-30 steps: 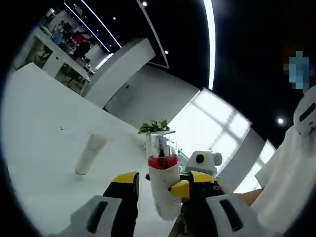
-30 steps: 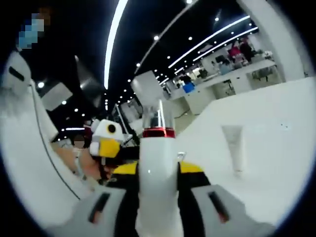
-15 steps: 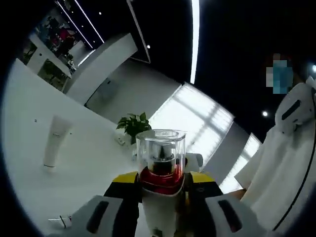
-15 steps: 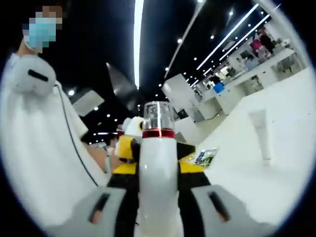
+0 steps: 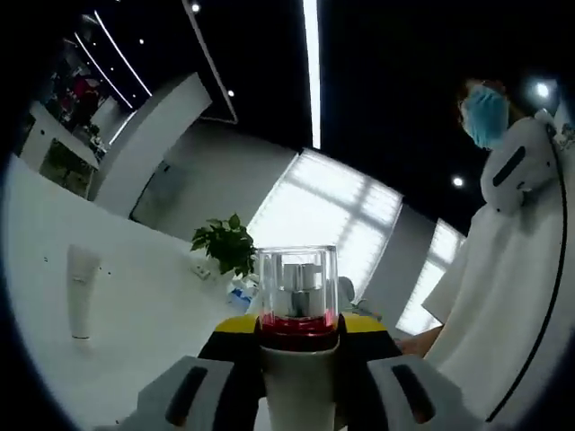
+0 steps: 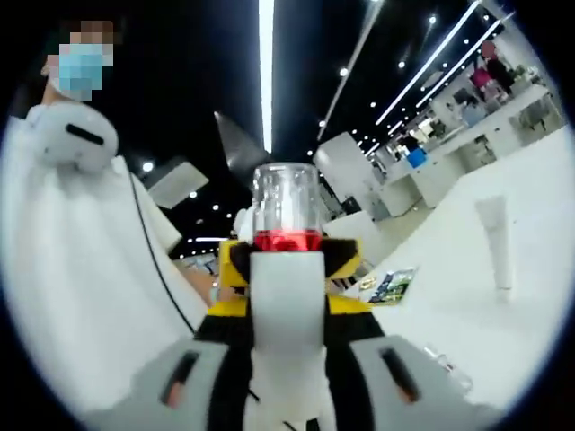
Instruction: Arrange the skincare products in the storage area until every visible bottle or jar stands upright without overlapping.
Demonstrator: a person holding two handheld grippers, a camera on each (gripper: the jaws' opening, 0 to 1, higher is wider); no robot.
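Pump bottle (image 5: 297, 359), white, red collar, clear cap: raised off worktop (image 5: 135, 332), clamped between both tools, left tool (image 5: 297, 337) and right tool (image 6: 287, 310). Risk: slipping or toppling once one releases. White tube (image 5: 81, 292) upright, far left.

The bottle (image 5: 297, 359) is showing a white body, a red band and a clear cap over a silver pump. The fingers (image 5: 235, 325) are showing yellow tips on black, with grey housings below. The tube (image 5: 81, 292) is looking white, standing on a white worktop (image 5: 135, 332). The plant (image 5: 223, 244) is showing green leaves. A person's coat (image 6: 81, 269) is looking white.
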